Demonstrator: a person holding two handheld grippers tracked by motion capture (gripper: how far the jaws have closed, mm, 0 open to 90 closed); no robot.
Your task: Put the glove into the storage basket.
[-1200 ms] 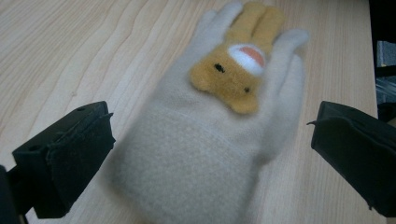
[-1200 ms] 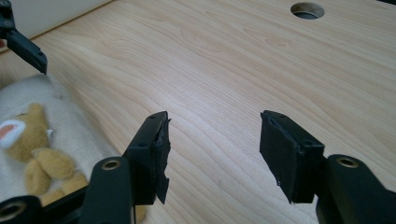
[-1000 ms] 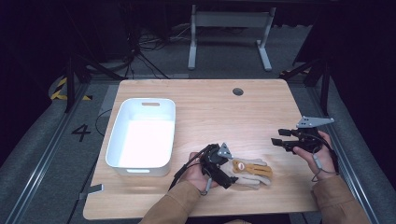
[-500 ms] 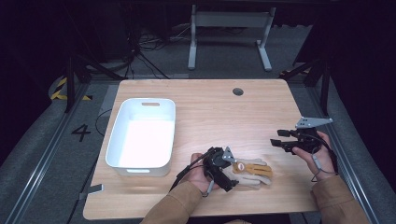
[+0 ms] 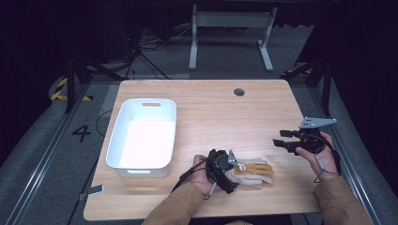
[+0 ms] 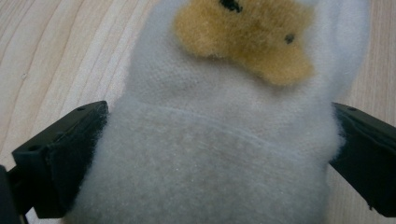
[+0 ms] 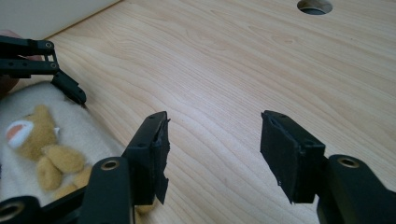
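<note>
A cream fleece sock with a tan bear motif lies flat on the tabletop near the front edge, right of the white bin. Its cuff end sits between my left gripper's jaws.

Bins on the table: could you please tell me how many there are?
1. A white bin sits on the table's left half, handle slot at its far end, left of the left gripper and fuzzy glove. Nothing seems hidden.
</note>
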